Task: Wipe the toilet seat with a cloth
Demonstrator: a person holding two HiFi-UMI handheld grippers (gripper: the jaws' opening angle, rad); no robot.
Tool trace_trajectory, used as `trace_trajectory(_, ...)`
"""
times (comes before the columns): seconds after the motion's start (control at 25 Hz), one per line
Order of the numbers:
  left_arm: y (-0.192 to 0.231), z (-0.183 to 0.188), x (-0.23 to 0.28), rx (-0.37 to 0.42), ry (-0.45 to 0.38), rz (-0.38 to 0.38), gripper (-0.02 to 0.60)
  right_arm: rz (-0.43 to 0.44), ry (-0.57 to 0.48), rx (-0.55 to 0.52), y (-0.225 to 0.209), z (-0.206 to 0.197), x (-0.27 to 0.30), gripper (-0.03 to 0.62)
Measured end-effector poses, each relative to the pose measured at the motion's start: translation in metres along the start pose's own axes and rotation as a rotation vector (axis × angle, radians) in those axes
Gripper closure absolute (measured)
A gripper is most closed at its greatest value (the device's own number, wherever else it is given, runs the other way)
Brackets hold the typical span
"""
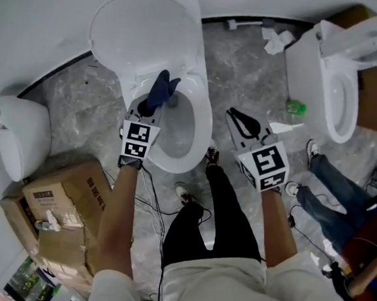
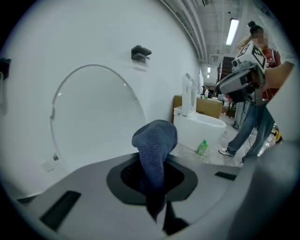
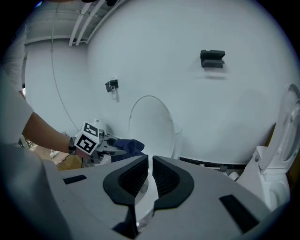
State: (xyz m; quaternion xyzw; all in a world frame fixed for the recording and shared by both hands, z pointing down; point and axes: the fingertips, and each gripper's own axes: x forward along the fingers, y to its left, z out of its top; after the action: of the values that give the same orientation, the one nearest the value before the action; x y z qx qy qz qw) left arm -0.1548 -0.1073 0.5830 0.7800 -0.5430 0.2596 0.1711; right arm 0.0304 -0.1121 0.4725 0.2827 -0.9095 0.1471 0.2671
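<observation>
My left gripper [image 1: 155, 107] sits just left of centre in the head view, and its jaws are clenched on a dark blue cloth [image 1: 162, 90]. In the left gripper view the cloth [image 2: 154, 145] rises from between the jaws and folds over at its top. It hangs above the rear left part of the toilet seat [image 1: 203, 118], in front of the raised lid [image 1: 143, 34]. I cannot tell whether it touches the seat.

My right gripper [image 1: 243, 123] is right of centre, beside the bowl and over the grey floor [image 1: 248, 66]. Its jaws are almost together, with only a thin slit between the ribbed pads [image 3: 164, 176] and nothing in it.

A second toilet [image 1: 338, 94] stands at the upper right, with a green bottle [image 1: 296, 108] beside it. A cardboard box [image 1: 66, 201] lies at the lower left.
</observation>
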Motion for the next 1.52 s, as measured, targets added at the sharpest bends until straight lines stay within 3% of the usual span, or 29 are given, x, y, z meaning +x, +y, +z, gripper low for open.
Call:
trace_trajectory(0.16, -0.024, 0.041, -0.052, -0.003, -0.053, 0.007, 0.545, -0.023, -0.027, -0.024, 0.006, 0.036, -0.029, 0.543)
trace_trajectory(0.36, -0.036, 0.073, -0.111, 0.026, -0.066, 0.07, 0.545, -0.053, -0.074, -0.094, 0.025, 0.079, -0.07, 0.545)
trace_trajectory(0.88, -0.084, 0.181, -0.265, 0.09, -0.209, 0.083, 0.545, -0.055, -0.197, -0.183, 0.116, 0.148, -0.184, 0.546)
trace_trajectory(1.52, -0.123, 0.258, -0.419, 0.183, -0.384, 0.159, 0.545, -0.096, -0.374, -0.303, 0.194, 0.225, -0.302, 0.554)
